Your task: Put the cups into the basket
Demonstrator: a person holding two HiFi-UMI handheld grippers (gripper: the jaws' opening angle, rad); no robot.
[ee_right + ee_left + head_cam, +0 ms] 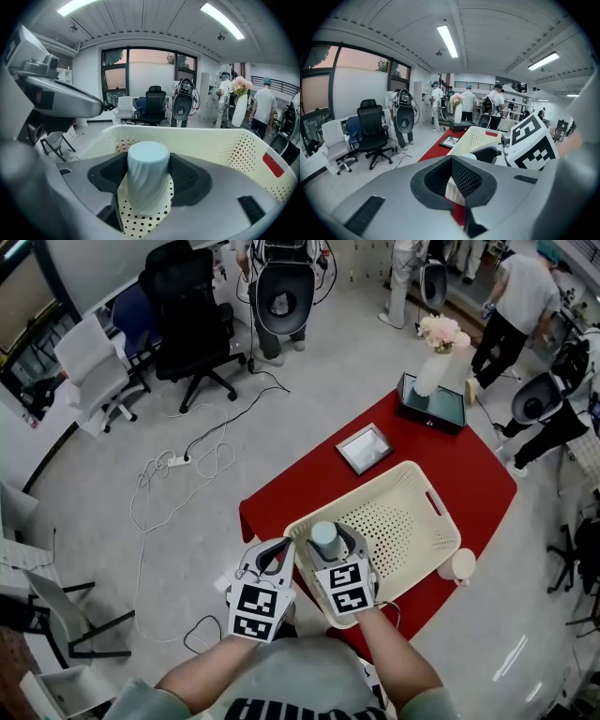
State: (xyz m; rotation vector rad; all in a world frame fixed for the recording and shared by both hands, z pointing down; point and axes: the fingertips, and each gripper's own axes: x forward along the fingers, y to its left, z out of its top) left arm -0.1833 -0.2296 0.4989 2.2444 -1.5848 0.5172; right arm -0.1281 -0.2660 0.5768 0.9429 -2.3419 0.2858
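Two cups are in sight. One, a pale blue cup (147,174) with slanting ridges, is clamped between the wide-set jaws of the right hand-held gripper (326,533), the dark pads pressing on its two sides. It stands upright in the grip with a flat end on top, inside the near corner of the cream basket (446,521), above the perforated floor – whether it touches that floor cannot be told. The other, a white cup (462,564), stands on the red table (281,507) just beside the basket's right rim, outside it.

The left hand-held gripper (282,547) is just beside the right one, near the basket's left corner and over the table's near edge. Its jaw tips meet and it holds nothing – through the loop behind the tips only the basket wall and the red table show.

Beyond the basket, a small picture frame (365,447) lies flat. Farther back, a white vase of flowers (434,367) stands by a dark box (441,409).
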